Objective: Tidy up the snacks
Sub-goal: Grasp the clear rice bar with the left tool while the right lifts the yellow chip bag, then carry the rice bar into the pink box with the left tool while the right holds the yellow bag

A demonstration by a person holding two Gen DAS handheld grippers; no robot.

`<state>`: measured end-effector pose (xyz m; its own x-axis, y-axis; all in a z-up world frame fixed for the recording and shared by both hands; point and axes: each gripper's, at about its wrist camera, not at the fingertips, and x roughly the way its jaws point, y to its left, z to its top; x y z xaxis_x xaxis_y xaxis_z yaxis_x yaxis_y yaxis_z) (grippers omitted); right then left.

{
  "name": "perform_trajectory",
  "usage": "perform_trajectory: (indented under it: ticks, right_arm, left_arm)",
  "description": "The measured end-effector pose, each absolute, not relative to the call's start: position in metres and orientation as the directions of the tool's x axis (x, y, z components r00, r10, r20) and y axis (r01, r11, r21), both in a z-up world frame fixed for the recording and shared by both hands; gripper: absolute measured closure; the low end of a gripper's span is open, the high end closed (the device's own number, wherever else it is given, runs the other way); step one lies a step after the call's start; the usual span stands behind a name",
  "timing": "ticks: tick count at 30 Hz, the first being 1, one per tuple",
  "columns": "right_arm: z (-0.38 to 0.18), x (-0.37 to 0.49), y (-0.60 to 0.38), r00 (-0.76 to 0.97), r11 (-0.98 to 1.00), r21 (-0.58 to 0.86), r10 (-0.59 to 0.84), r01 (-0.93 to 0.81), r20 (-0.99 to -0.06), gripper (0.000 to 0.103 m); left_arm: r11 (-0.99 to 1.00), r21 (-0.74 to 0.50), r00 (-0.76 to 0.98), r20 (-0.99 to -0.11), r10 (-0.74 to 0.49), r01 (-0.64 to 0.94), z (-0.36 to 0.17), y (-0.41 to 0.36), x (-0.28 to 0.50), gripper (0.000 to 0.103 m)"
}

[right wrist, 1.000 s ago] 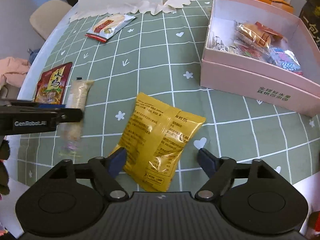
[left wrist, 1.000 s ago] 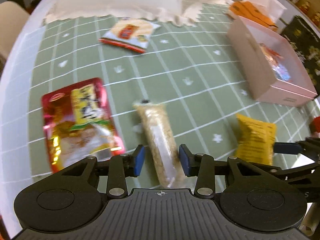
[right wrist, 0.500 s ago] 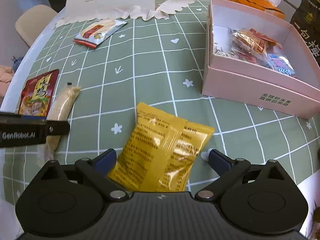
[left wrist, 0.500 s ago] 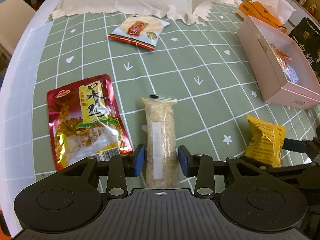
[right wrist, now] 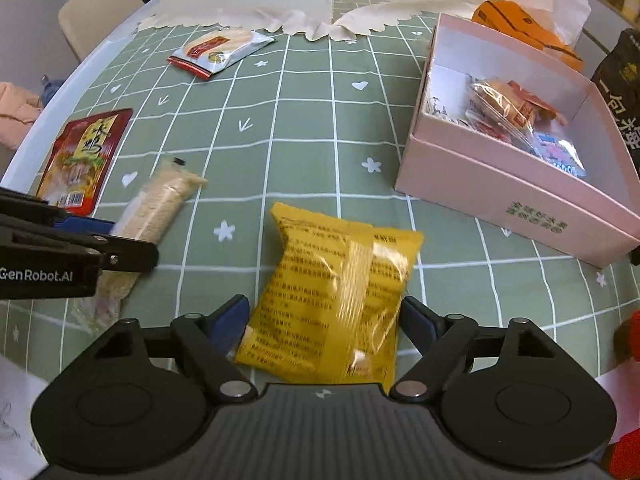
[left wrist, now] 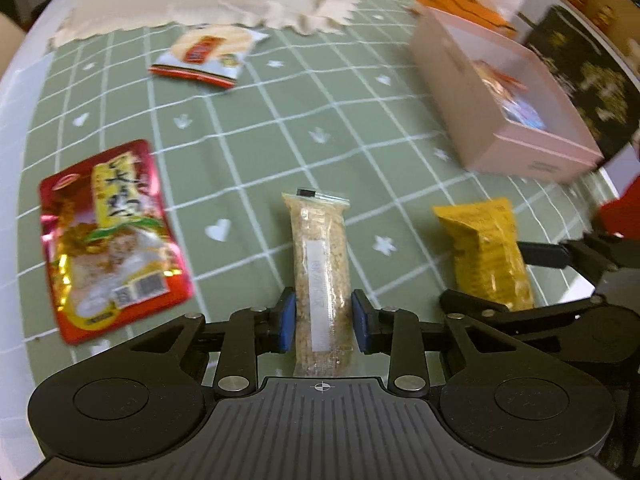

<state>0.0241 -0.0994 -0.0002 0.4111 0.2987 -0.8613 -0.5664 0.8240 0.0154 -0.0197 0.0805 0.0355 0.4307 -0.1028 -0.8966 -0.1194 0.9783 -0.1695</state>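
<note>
1. Right wrist view showed the pink box standing open on the green checked cloth, already holding several wrapped snacks against its far wall; you had part of the sorting done.
2. Four packets were still outside the box: the yellow packet, the long clear packet of grain bar, the red foil pouch and the cracker packet near the far edge of the cloth.
3. Your right gripper straddled the yellow packet. Its jaws had just been closing, and the blue pads stood at the packet's two side edges. Firm pressure could not be confirmed, so you should treat this as a grip not yet made.
4. Your left gripper straddled the near end of the long clear packet. Its jaws had just been closing and the pads sat against the wrapper on both sides; this read as a pinch.
5. Both packets still lay on the cloth, well apart from the box.
6. Judged progress: less than half. You still had two lifts and transfers in hand, then the red pouch and the cracker packet.
</note>
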Motion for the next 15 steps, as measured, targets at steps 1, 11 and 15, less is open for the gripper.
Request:
perform_trajectory:
  ticks: [1,11,15]
  right_arm:
    - [-0.001,0.023,-0.101,0.415,0.825,0.014,0.299,-0.565,-0.86,0.019]
    - [-0.006,0.018,-0.108,0.442,0.845,0.022,0.301,-0.534,-0.845,0.01]
    - [-0.006,0.015,-0.116,0.431,0.844,0.027,0.3,-0.536,-0.851,0.01]
  left_arm:
    - [0.98,-0.165,0.429,-0.897,-0.103,-0.11,0.035,0.078,-0.02,0.069]
    - [0.992,-0.094,0.442,-0.896,-0.049,-0.081,0.033,0.061,-0.02,0.067]
    - [0.98,-0.15,0.455,-0.887,-0.077,-0.128,0.033,0.069,-0.016,0.065]
